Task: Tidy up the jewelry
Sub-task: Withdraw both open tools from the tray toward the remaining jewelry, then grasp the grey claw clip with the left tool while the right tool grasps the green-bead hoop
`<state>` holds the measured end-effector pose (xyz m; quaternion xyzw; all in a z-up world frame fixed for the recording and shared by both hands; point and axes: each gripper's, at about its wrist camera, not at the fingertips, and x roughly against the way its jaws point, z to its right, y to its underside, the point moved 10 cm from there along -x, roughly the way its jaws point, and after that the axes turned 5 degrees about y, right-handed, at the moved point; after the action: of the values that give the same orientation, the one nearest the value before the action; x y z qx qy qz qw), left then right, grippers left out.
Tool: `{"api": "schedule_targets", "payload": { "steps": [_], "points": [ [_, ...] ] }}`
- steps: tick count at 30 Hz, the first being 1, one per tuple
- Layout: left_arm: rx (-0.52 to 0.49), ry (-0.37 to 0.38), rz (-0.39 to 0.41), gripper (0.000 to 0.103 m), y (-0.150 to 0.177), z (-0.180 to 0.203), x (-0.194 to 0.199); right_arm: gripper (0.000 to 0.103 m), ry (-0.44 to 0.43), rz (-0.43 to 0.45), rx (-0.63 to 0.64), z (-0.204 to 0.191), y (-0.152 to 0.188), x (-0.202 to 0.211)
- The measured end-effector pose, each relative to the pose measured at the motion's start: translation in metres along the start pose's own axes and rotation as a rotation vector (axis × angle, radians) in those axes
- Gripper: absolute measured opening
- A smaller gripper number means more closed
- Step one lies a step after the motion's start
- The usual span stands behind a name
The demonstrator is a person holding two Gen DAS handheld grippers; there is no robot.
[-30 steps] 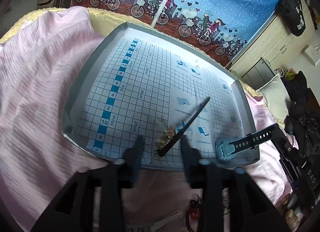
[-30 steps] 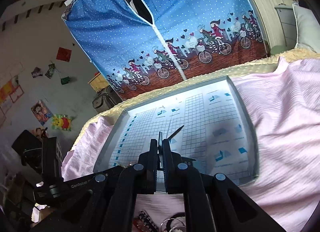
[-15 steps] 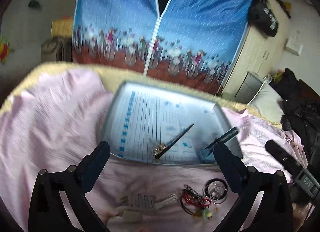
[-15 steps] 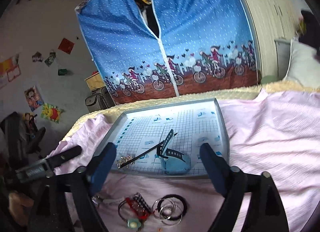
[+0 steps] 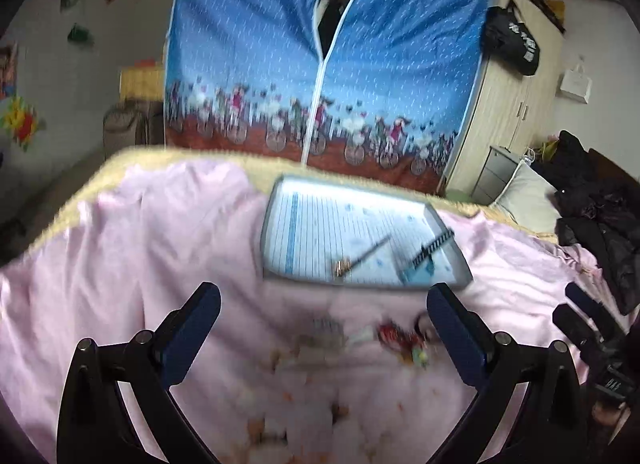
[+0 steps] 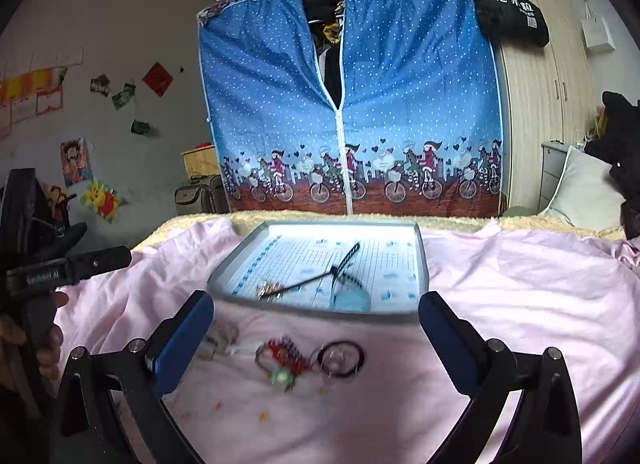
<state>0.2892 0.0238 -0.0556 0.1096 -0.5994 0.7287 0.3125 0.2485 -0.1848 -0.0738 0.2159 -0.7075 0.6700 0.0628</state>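
Both claws spread wide, gripping nothing, held above a bed under a pink sheet (image 6: 520, 304). Left claw (image 5: 324, 328) and right claw (image 6: 316, 328) each aimed toward a grey tray (image 6: 423, 264) with a gridded liner, resting on the sheet in front of a blue zippered fabric wardrobe (image 6: 348, 116). In the tray: a black hair stick (image 6: 308, 283) with a gold ornament (image 6: 270, 289) at its near end, touching a light blue watch (image 6: 352, 296) with a black perforated strap. On the sheet just before the tray: a red beaded piece (image 6: 282, 356), black hair ties (image 6: 342, 356) beside it, and a pale blurred item (image 6: 218, 340) to the left. Left-wrist view motion-blurred.
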Motion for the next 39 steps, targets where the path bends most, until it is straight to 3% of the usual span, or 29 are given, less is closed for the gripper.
{"api": "schedule_targets", "payload": {
  "steps": [4,8,17,21,23,24,28,33,39],
  "points": [
    [0.142,0.002,-0.022,0.101,0.011,-0.011,0.019,0.103,-0.014,-0.054,0.006,-0.007,0.023,0.009],
    [0.213,-0.022,-0.057,0.101,0.014,-0.023,0.022,0.103,-0.012,-0.121,0.033,-0.017,0.045,0.009],
    [0.235,-0.056,-0.244,0.101,0.043,-0.04,-0.015,0.103,-0.058,-0.284,0.019,-0.024,0.083,-0.024],
    [0.187,-0.078,-0.345,0.101,0.051,-0.048,-0.041,0.103,-0.076,-0.362,-0.015,-0.015,0.09,-0.05],
    [0.103,-0.091,-0.384,0.101,0.051,-0.049,-0.054,0.099,-0.095,-0.379,-0.036,-0.012,0.091,-0.062],
    [0.055,-0.094,-0.406,0.101,0.052,-0.049,-0.06,0.091,-0.108,-0.394,-0.03,-0.013,0.092,-0.069],
    [0.028,-0.037,-0.433,0.1,0.053,-0.046,-0.083,0.068,-0.15,-0.44,0.021,-0.023,0.098,-0.091],
    [0.018,0.053,-0.42,0.1,0.048,-0.037,-0.1,0.059,-0.167,-0.474,0.111,-0.034,0.112,-0.113],
    [-0.081,0.037,-0.465,0.1,0.062,-0.027,-0.118,0.049,-0.179,-0.478,0.105,-0.035,0.119,-0.122]
  ]
}}
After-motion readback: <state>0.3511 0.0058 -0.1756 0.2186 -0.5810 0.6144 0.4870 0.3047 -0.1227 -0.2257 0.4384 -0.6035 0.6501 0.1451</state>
